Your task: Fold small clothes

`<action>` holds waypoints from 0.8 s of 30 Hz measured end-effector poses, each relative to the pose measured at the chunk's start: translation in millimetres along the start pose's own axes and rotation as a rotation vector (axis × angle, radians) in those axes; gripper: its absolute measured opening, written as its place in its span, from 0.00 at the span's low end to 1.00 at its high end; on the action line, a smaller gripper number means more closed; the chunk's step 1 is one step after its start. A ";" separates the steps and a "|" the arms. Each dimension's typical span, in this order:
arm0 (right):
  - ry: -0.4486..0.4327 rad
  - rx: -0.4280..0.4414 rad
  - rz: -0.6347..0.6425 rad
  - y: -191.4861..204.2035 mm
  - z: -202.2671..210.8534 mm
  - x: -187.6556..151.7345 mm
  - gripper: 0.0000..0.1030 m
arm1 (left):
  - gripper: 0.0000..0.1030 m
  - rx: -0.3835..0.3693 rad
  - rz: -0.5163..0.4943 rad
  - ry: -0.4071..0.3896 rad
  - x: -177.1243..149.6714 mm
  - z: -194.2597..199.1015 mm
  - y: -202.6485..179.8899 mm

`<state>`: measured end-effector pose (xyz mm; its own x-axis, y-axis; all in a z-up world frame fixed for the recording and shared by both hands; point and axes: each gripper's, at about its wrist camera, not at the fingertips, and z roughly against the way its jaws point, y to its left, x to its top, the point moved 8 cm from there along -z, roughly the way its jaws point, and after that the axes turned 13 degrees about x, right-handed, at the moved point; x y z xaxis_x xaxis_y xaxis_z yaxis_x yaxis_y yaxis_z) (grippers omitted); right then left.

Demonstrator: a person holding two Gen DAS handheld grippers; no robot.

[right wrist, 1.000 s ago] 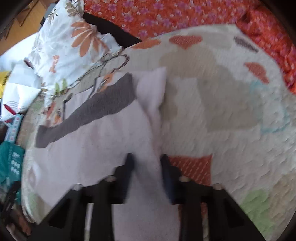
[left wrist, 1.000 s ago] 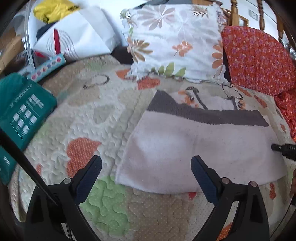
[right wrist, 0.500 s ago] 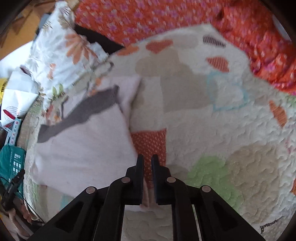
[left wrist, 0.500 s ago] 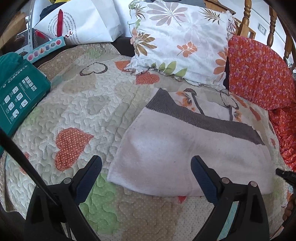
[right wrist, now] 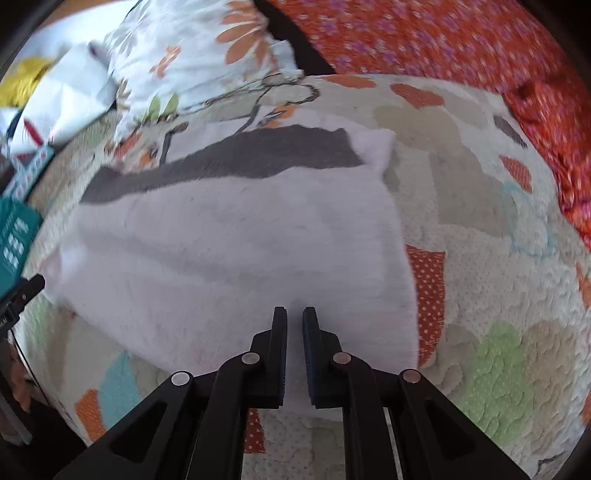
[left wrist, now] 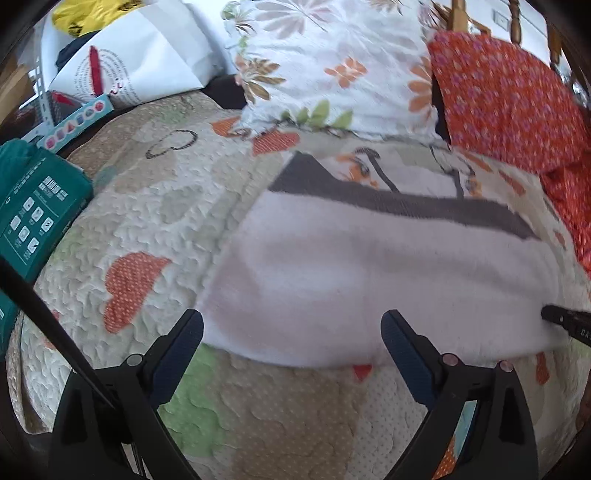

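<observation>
A small white garment with a dark grey band (left wrist: 369, 273) lies folded flat on the quilted bedspread (left wrist: 166, 229). It also shows in the right wrist view (right wrist: 236, 251), its grey band (right wrist: 236, 158) on the far side. My left gripper (left wrist: 291, 328) is open and empty, its fingers just above the garment's near edge. My right gripper (right wrist: 294, 317) is shut with nothing between its fingers, over the garment's near edge. Its tip shows at the right edge of the left wrist view (left wrist: 561, 319).
A floral pillow (left wrist: 332, 62) and an orange flowered pillow (left wrist: 509, 99) lie behind the garment. A green packet (left wrist: 33, 221), a white paper bag (left wrist: 136, 70) and a colourful box (left wrist: 77, 122) sit at the left. The wooden headboard (left wrist: 513, 22) stands at the back.
My right gripper let go of the garment's side, closed empty and swung over its near edge. My left gripper stayed open and shifted slightly above the near edge.
</observation>
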<state>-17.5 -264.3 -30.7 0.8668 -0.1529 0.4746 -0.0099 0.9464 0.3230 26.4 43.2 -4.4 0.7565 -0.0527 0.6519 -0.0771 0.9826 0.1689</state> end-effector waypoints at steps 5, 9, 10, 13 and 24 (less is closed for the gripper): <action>-0.004 -0.022 0.002 -0.8 -6.9 -2.8 0.15 | 0.93 0.010 -0.037 0.045 -18.0 -12.4 -15.5; -0.016 -0.020 -0.008 -0.9 -7.7 -3.0 0.19 | 0.93 0.020 -0.076 0.093 -39.2 -23.3 -26.6; -0.022 -0.017 -0.013 -1.1 -8.1 -2.9 0.21 | 0.94 0.019 -0.080 0.099 -43.1 -25.0 -28.5; -0.042 0.001 -0.034 0.5 -8.7 -2.9 0.34 | 0.94 0.031 -0.081 0.073 -46.1 -22.3 -29.7; -0.027 -0.030 0.114 36.5 -26.8 -9.7 0.92 | 1.00 0.022 -0.083 0.092 -48.2 -25.3 -30.5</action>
<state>-12.9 -220.7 -45.5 0.8473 -0.0510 0.5287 -0.0923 0.9661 0.2410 8.7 20.2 -59.7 0.8172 -0.1166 0.5644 -0.0245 0.9714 0.2362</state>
